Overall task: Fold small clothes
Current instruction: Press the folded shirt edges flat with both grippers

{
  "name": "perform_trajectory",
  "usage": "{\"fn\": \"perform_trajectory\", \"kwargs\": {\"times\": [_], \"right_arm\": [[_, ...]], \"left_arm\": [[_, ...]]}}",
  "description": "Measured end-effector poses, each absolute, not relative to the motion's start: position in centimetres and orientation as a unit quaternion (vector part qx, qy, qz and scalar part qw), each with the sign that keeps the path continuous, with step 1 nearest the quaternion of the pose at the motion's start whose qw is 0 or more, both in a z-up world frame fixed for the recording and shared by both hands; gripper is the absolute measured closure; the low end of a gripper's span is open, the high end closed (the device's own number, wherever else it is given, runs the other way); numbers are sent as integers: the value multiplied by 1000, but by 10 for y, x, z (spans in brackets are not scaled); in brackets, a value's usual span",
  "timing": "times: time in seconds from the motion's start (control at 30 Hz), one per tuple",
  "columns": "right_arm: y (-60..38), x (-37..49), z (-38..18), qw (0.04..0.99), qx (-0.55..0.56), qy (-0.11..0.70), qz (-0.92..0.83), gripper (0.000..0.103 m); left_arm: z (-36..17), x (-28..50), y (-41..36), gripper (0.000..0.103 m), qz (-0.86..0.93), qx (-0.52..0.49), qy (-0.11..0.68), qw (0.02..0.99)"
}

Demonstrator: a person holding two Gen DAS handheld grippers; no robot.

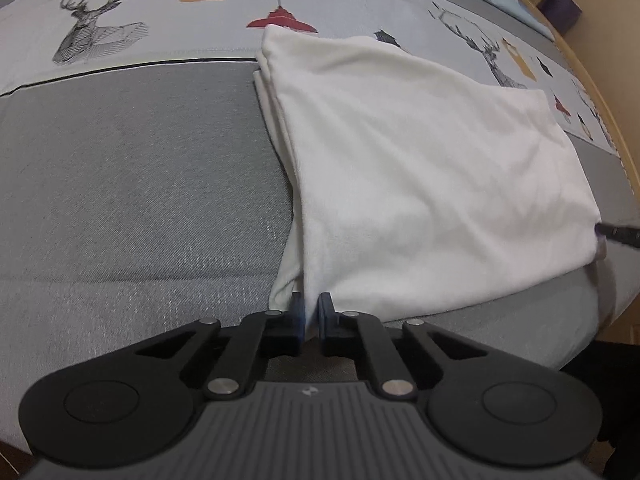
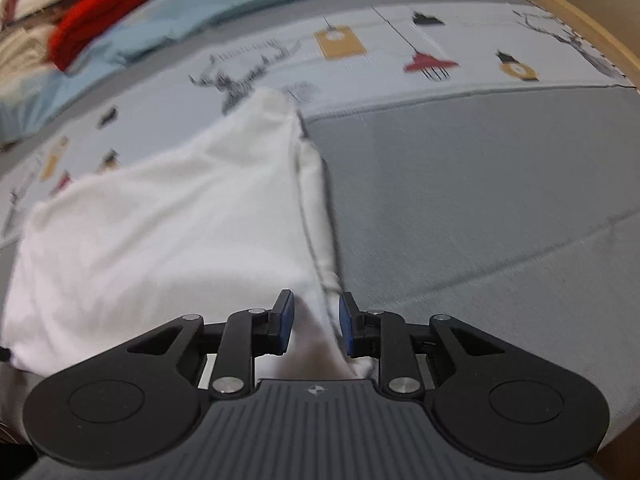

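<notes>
Your left gripper point(image 1: 311, 308) pinches the near corner of the folded white garment point(image 1: 420, 168) lying on the grey bedspread point(image 1: 140, 184). Your right gripper point(image 2: 316, 320) stands part-open, pads straddling the garment's other near corner, fabric between them.

The folded garment point(image 1: 420, 168) lies on the bed point(image 1: 140, 180), its near corners at the two grippers; a clothes pile point(image 2: 100, 20) sits behind, far left.

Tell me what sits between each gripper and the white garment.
Nothing visible. The left gripper is nearly closed on the white garment at its near corner; the right gripper stands open around the other near corner.
</notes>
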State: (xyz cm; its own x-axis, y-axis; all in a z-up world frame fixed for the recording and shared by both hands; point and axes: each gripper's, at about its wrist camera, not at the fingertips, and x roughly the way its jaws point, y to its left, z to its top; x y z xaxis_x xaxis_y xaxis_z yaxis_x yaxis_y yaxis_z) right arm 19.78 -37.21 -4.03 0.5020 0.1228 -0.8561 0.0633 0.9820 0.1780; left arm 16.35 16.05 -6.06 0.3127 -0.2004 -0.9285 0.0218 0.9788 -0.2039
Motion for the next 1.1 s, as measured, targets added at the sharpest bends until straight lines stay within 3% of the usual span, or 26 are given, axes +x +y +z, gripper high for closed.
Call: {"fn": "perform_trajectory", "kwargs": {"times": [0.13, 0.2, 0.27, 0.47, 0.67, 0.8, 0.87, 0.93, 1.0, 1.1], "right_arm": [[-366, 198, -50, 854, 70, 515, 19, 76], [-363, 198, -51, 855, 62, 515, 18, 88], [-366, 197, -50, 854, 75, 514, 14, 90], [-364, 192, -43, 858, 67, 509, -10, 91], [-350, 181, -12, 904, 29, 425, -9, 88], [-341, 196, -45, 862, 15, 506, 7, 88], [-339, 201, -60, 840, 4, 543, -2, 88], [-337, 201, -54, 850, 17, 527, -5, 88], [-336, 199, -45, 863, 27, 505, 3, 88], [-336, 202, -58, 849, 11, 529, -4, 88]], "left_arm": [[-61, 160, 158, 97, -67, -60, 585, 806], [-64, 161, 155, 97, -67, -48, 590, 803], [-63, 162, 154, 96, -69, -45, 589, 804], [-39, 161, 147, 91, -57, -5, 535, 843], [-32, 170, 128, 91, -97, -5, 498, 862], [-74, 180, 128, 91, -64, 20, 583, 809], [-73, 180, 130, 91, -57, 26, 582, 811], [-59, 179, 132, 91, -61, 15, 553, 831], [-53, 178, 134, 86, -65, 6, 535, 842], [-73, 185, 135, 74, -37, 14, 582, 812]]}}
